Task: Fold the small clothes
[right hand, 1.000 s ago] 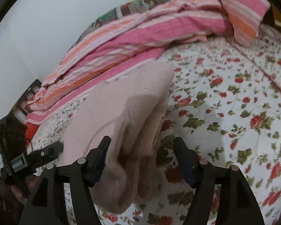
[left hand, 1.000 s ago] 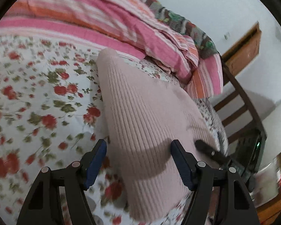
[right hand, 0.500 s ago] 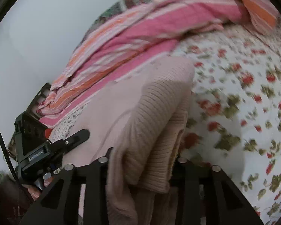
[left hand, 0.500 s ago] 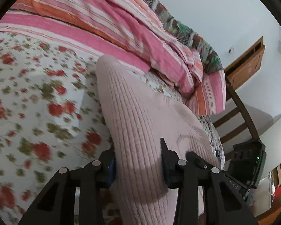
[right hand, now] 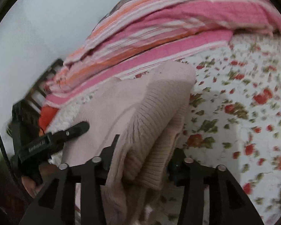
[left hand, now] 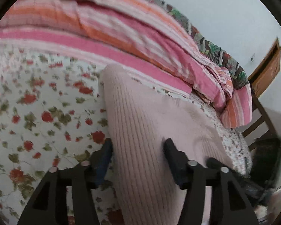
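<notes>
pale pink ribbed knit, a small sweater [left hand: 140,131], lies on a bedsheet [left hand: 37,116] printed with red flowers and green leaves. in the left wrist view the sweater runs up from the bottom edge between the two fingers of the left gripper [left hand: 137,150] and on toward a striped pink and orange blanket [left hand: 121,37] heaped at the far side of the bed. the left gripper's jaws have just been opening after a squeeze, and the knit sits between them; the left finger lies right against the sweater's edge and the right finger rests on top of the cloth, but whether either pad presses on it i cannot tell.

in the right wrist view the folded side of the sweater [right hand: 149,116] bulges in thick ribbed layers up through the right gripper [right hand: 146,144]. its jaws have likewise just been opening, with the bunched folds filling the gap and hiding both fingertips, so a grip cannot be made out here either. the left gripper [right hand: 73,129] shows at the left of that view, its finger lying over the flat part of the sweater, with a hand [right hand: 31,185] below it.
</notes>
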Available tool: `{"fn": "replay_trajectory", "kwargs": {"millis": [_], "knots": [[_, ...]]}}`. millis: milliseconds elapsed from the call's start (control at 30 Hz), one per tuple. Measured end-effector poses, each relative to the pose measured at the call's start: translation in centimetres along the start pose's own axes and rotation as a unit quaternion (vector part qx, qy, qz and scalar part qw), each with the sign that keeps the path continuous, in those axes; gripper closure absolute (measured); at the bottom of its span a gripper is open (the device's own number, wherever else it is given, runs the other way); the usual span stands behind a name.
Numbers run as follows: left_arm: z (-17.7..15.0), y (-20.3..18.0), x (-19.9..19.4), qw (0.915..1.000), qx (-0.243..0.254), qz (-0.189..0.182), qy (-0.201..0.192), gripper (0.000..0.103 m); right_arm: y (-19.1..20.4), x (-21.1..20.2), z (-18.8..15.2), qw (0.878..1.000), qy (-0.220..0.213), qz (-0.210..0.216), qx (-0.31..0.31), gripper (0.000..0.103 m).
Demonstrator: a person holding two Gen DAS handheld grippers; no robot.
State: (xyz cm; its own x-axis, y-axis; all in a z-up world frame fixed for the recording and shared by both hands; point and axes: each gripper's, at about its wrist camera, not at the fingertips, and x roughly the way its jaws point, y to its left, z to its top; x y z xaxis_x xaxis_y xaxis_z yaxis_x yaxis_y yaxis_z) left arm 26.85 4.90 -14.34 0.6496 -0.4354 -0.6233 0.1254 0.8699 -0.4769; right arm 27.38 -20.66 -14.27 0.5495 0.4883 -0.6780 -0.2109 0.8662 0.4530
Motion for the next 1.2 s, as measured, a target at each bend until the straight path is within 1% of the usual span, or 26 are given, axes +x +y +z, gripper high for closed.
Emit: {"fn": "replay_trajectory", "kwargs": {"millis": [67,100,133,200,233,267,300,333,367,400,433,467,500,533,567,600,700,733,833,867,900,933,967,1067,1133,1200], "knots": [[-0.3,-0.9,-0.7,0.9991,0.028,0.017,-0.026,0.035,0.7,-2.2,-0.4,0.998,-0.017,-0.04,-0.038,0.051],[-0.6,-1.1,-1.2,0.9982,0.036,0.022,-0.043,0.034,0.7,-3.0,-0.5,0.997,-0.028,-0.05,-0.045,0.051],[-0.8,-1.0,-1.4,0.998,0.036,0.021,-0.048,0.033,1.2,-4.5,-0.6,0.995,-0.052,-0.058,-0.058,0.051],[-1.0,-0.2,-1.4,0.9991,0.021,0.004,-0.037,0.033,1.8,-5.5,-0.4,0.993,-0.072,-0.059,-0.071,0.052],[-1.0,0.1,-1.3,0.9996,0.009,-0.003,-0.028,0.033,2.2,-5.4,-0.2,0.993,-0.071,-0.061,-0.074,0.052],[-1.1,0.3,-1.3,0.9997,0.002,-0.007,-0.025,0.033,2.4,-4.9,0.1,0.993,-0.064,-0.064,-0.076,0.059],[-1.2,0.5,-1.4,0.9996,-0.002,-0.01,-0.026,0.033,2.6,-3.9,0.3,0.993,-0.048,-0.074,-0.077,0.076],[-1.4,0.5,-1.7,0.9995,-0.002,-0.011,-0.028,0.033,2.8,-2.6,0.4,0.993,-0.029,-0.088,-0.076,0.084],[-1.5,0.7,-1.9,0.9994,0.0,-0.011,-0.031,0.033,2.8,-2.1,0.2,0.993,-0.019,-0.09,-0.073,0.088],[-1.7,0.7,-2.2,0.9994,-0.001,-0.01,-0.034,0.033,2.9,-1.8,0.0,0.993,-0.027,-0.09,-0.072,0.089],[-1.9,0.8,-2.5,0.9993,-0.002,-0.012,-0.037,0.033,3.4,-2.2,-0.1,0.991,-0.05,-0.088,-0.085,0.09],[-2.0,1.0,-2.7,0.9992,-0.006,-0.016,-0.037,0.033,3.7,-2.6,-0.2,0.99,-0.062,-0.08,-0.098,0.091],[-2.2,1.1,-2.8,0.9991,-0.008,-0.019,-0.037,0.033,4.0,-3.7,-0.4,0.988,-0.086,-0.062,-0.109,0.091],[-2.3,1.2,-2.8,0.999,-0.011,-0.022,-0.037,0.033,3.7,-5.1,-0.7,0.987,-0.116,-0.031,-0.106,0.091],[-2.3,1.3,-2.8,0.999,-0.012,-0.024,-0.035,0.033,3.3,-5.4,-0.8,0.987,-0.124,-0.023,-0.1,0.091],[-2.3,1.3,-2.7,0.999,-0.013,-0.027,-0.033,0.033,2.4,-5.1,-0.9,0.989,-0.12,-0.034,-0.083,0.091],[-2.5,0.9,-2.7,0.9992,-0.005,-0.027,-0.028,0.033,0.4,-1.7,-1.1,0.994,-0.055,-0.082,-0.044,0.091],[-2.6,0.7,-2.7,0.9994,0.001,-0.02,-0.03,0.033,0.0,-1.2,-1.5,0.994,-0.048,-0.087,-0.035,0.091],[-2.3,0.3,-3.2,0.9991,0.017,-0.001,-0.038,0.033,0.8,-1.9,-1.3,0.992,-0.053,-0.103,-0.057,0.082],[-2.0,0.3,-3.2,0.999,0.018,0.005,-0.04,0.033,1.1,-2.1,-1.1,0.99,-0.053,-0.111,-0.063,0.075],[-1.6,0.4,-3.2,0.9989,0.017,0.017,-0.04,0.033,1.5,-2.4,-0.9,0.989,-0.057,-0.12,-0.071,0.071],[-1.0,0.6,-3.0,0.9987,0.016,0.03,-0.039,0.033,2.0,-2.7,-0.6,0.986,-0.066,-0.126,-0.084,0.071],[-0.5,0.8,-2.7,0.9987,0.014,0.034,-0.036,0.033,2.6,-3.0,-0.3,0.983,-0.076,-0.132,-0.099,0.071],[1.1,1.4,-1.4,0.9991,0.006,0.035,-0.021,0.033,3.5,-3.1,0.4,0.98,-0.093,-0.13,-0.121,0.071],[2.1,1.7,-0.2,0.9992,0.004,0.037,-0.016,0.033,4.0,-2.3,1.1,0.981,-0.089,-0.12,-0.124,0.071],[2.7,2.0,1.2,0.9986,0.008,0.052,-0.008,0.032,4.1,-1.0,1.3,0.982,-0.077,-0.118,-0.128,0.071]]}}
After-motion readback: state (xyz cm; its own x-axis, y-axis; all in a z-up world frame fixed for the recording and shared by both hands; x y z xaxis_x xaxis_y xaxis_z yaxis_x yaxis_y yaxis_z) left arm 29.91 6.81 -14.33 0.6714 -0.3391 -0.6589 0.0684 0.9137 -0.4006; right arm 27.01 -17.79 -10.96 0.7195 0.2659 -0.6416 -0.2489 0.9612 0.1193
